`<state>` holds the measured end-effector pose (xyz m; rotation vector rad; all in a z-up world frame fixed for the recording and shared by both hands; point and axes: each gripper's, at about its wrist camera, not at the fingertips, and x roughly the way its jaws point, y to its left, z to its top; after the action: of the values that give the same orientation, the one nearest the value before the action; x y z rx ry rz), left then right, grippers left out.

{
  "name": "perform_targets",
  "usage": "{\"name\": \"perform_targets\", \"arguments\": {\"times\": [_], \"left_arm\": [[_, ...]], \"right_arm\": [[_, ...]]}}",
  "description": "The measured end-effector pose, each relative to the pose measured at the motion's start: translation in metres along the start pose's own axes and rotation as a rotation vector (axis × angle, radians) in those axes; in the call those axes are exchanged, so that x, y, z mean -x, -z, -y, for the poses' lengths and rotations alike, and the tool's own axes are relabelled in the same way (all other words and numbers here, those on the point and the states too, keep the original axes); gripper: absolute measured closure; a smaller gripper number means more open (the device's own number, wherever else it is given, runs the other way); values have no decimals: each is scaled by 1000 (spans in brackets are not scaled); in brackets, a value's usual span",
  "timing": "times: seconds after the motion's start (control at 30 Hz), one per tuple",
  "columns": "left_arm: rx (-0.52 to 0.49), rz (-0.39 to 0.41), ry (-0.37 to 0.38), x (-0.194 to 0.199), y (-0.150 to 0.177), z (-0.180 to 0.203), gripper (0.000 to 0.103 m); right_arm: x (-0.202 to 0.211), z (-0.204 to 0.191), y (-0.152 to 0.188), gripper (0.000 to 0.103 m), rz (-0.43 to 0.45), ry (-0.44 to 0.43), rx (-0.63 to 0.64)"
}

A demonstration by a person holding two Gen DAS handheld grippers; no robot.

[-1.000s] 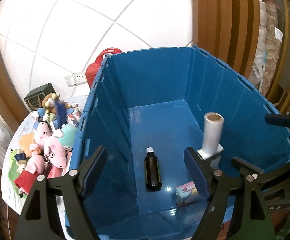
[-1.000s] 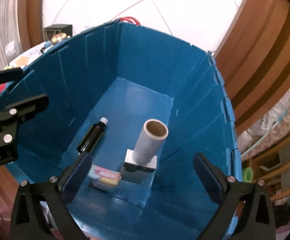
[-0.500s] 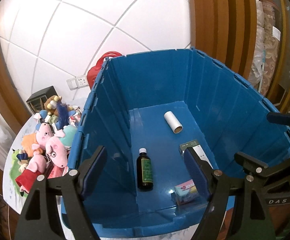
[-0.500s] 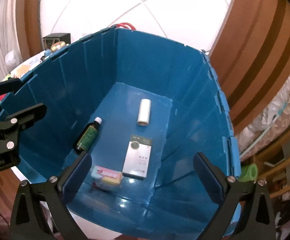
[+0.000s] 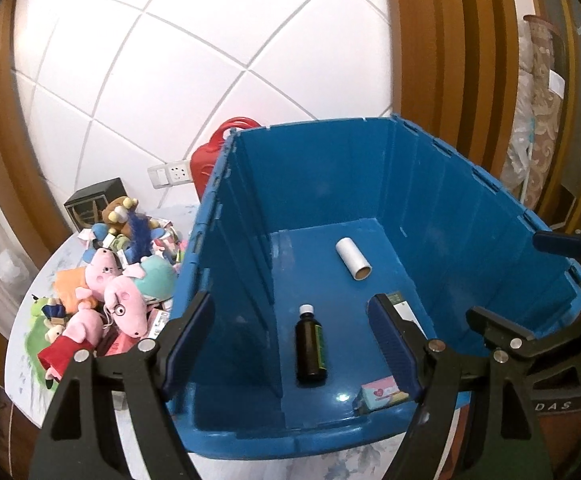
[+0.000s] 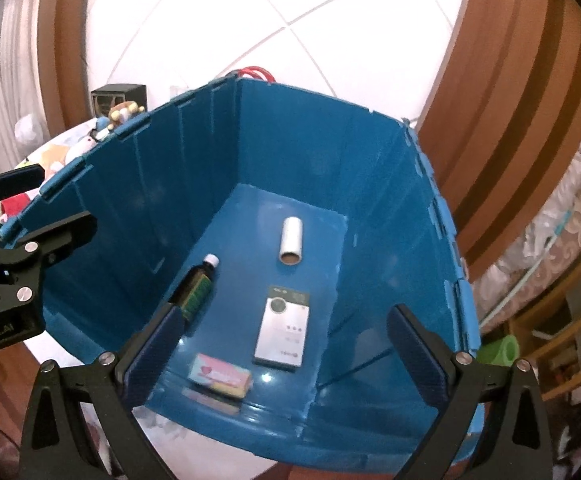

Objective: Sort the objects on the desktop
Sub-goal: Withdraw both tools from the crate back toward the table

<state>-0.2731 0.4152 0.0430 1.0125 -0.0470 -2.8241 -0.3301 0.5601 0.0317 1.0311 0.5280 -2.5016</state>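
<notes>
The blue bin (image 6: 370, 152) stands on the worktop (image 5: 26, 320). On the bin floor, the white roll (image 6: 291, 240) lies toward the far wall, the brown bottle (image 6: 198, 288) beside the left wall, the grey flat box (image 6: 284, 330) at centre, and the pink packet (image 6: 220, 375) near the front wall. Plush toys (image 5: 118, 296) are piled left of the bin. Left gripper (image 5: 290, 344) and right gripper (image 6: 286, 360): fingers apart, holding nothing, above the front rim.

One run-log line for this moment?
left gripper: open | right gripper: open | blue bin: bottle, roll, remote, pink box
</notes>
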Motion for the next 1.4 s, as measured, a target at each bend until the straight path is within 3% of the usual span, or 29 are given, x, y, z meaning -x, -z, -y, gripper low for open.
{"name": "perform_targets", "arguments": {"times": [0.37, 0.63, 1.0, 1.4], "left_arm": [[46, 69, -1, 33, 9, -71, 24], [54, 111, -27, 64, 36, -158, 24], [102, 57, -68, 76, 103, -297, 24], [260, -80, -184, 43, 177, -404, 24]], "right_arm": [[25, -46, -20, 0, 49, 46, 10], [51, -125, -37, 0, 110, 84, -4], [62, -264, -44, 0, 176, -4, -41], [-4, -359, -27, 0, 47, -124, 9]]}}
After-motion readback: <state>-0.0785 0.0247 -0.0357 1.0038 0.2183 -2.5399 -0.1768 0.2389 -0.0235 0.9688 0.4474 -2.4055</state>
